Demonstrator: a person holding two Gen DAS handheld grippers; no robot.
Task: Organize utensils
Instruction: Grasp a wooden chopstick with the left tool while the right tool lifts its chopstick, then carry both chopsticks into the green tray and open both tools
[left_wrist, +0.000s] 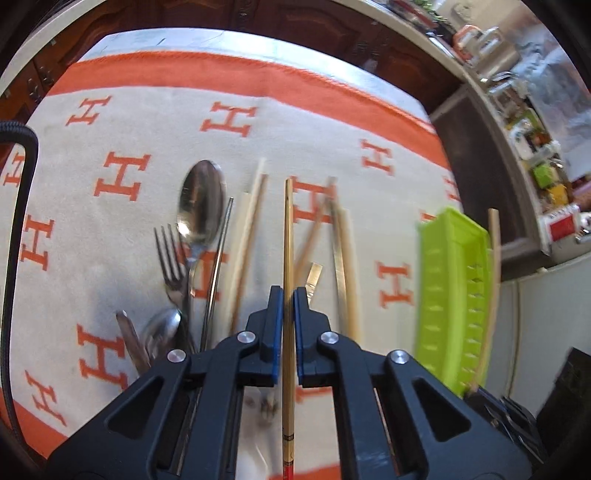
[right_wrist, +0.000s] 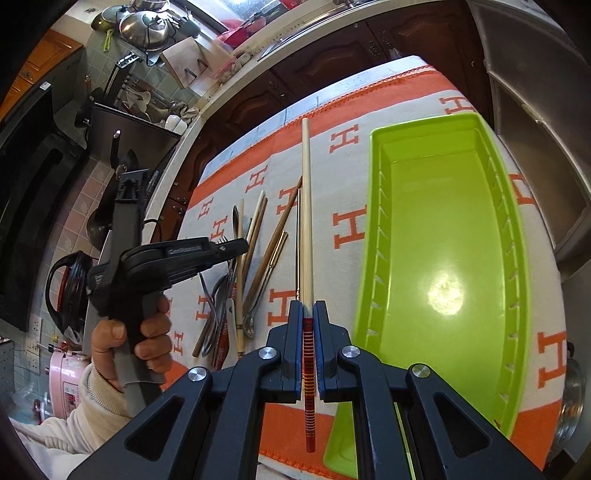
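Black linkage arms fill the bottom of the left wrist view, and between their blue pads the left gripper (left_wrist: 288, 295) is pinched onto a tan bamboo chopstick (left_wrist: 288, 236) that runs straight ahead from the pads. Beyond it, on the white cloth with orange H marks (left_wrist: 122, 177), lies the loose heap: a large spoon (left_wrist: 202, 199), a fork (left_wrist: 170, 254), a steel chopstick (left_wrist: 219, 258) and several pale and brown wooden chopsticks (left_wrist: 255, 214), blurred. A green plastic tray (left_wrist: 454, 288) stands at the right.

From the right wrist view, the right gripper (right_wrist: 307, 314) is clamped onto a pale chopstick with a red-banded handle (right_wrist: 306, 206), its tip pointing away over the cloth (right_wrist: 347, 229). Just right of it sits the green tray (right_wrist: 373, 229), nothing inside. To the left, a hand (right_wrist: 129, 343) in a cream sleeve holds the left gripper (right_wrist: 236, 245) over the utensil pile (right_wrist: 236, 288).
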